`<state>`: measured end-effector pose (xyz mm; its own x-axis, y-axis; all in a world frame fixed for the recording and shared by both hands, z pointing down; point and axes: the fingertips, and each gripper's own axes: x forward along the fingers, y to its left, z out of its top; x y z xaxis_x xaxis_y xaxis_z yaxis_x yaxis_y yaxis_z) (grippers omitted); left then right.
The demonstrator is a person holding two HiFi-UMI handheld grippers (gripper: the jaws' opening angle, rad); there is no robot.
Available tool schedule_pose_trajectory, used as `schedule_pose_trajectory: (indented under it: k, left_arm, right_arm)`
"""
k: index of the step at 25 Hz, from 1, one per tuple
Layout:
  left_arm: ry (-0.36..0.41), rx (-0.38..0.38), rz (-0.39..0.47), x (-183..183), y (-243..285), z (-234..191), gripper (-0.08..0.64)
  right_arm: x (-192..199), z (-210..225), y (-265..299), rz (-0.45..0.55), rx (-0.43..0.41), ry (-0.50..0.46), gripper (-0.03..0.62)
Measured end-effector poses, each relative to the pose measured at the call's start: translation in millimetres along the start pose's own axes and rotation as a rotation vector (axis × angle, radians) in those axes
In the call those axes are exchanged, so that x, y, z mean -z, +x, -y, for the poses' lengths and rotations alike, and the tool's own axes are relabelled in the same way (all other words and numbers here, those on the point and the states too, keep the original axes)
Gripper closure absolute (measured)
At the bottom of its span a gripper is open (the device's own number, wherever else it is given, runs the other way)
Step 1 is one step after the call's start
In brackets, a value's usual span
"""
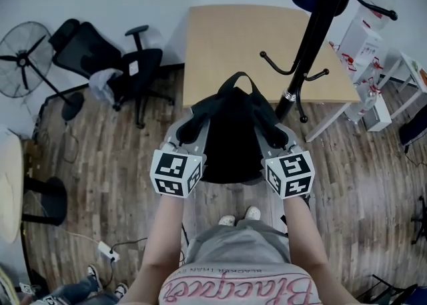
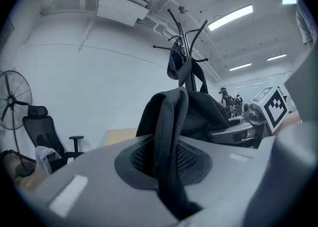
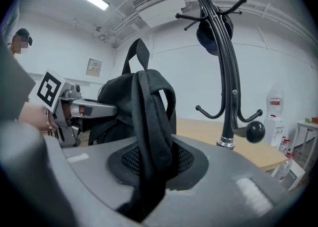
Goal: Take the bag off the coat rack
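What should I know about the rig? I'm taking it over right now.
Left tongs: shut on the left strap.
Right tongs: shut on the right strap.
Bag: hangs between the tongs, clear of the rack, in front of the table.
Done: bag is off the hooks.
Left: probably only setting it down; hold both grips until then.
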<state>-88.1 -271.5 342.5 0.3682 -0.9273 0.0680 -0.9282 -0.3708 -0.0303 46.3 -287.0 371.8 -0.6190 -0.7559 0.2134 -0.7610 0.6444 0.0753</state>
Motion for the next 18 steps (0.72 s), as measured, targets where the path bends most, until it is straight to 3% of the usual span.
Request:
schedule_pose_trajectory:
  k: [18]
  left_arm:
    - [0.065, -0.101, 0.164, -76.9, -12.2, -42.5, 0.499]
  right_arm:
    - [-89.8, -13.6, 20.6, 0.167, -0.057, -0.091, 0.518]
